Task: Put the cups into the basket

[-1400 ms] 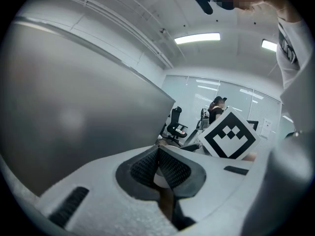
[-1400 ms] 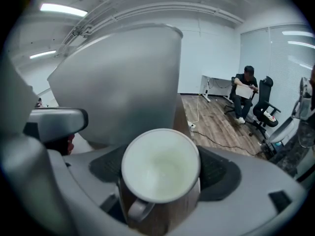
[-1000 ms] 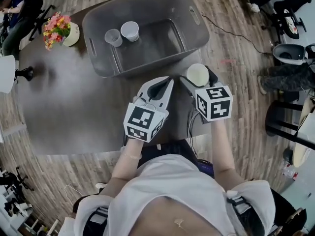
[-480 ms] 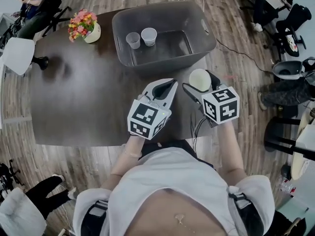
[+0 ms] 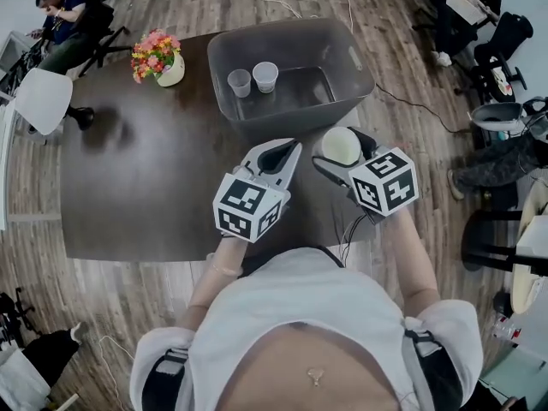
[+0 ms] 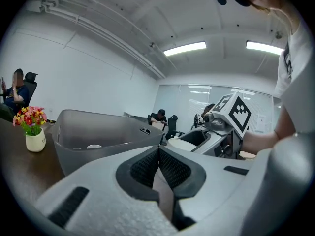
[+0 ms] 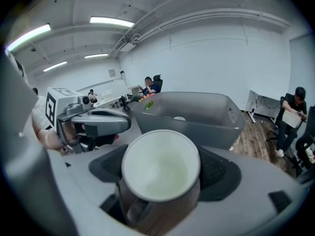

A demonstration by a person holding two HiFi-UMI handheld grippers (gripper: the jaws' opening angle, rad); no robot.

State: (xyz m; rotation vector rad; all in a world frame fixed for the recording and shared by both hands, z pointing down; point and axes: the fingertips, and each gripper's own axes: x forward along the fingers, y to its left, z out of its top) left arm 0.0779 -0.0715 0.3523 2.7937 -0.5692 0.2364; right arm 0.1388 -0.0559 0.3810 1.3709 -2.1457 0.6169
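My right gripper is shut on a cup, white inside and brown outside, held upright above the table's near right part; the cup fills the right gripper view. My left gripper hangs beside it, shut with nothing between its pads. The grey plastic basket stands at the table's far edge, just beyond both grippers. Two small cups, a clear one and a white one, stand upright in its left part.
A vase of flowers stands at the far left of the dark table. A white chair is at the left, black chairs and seated people round the room. Cables lie on the wooden floor.
The view has shifted, so the basket and table sit lower and further right in the picture. Both grippers stay close together before the basket, the cup still held in the right one.
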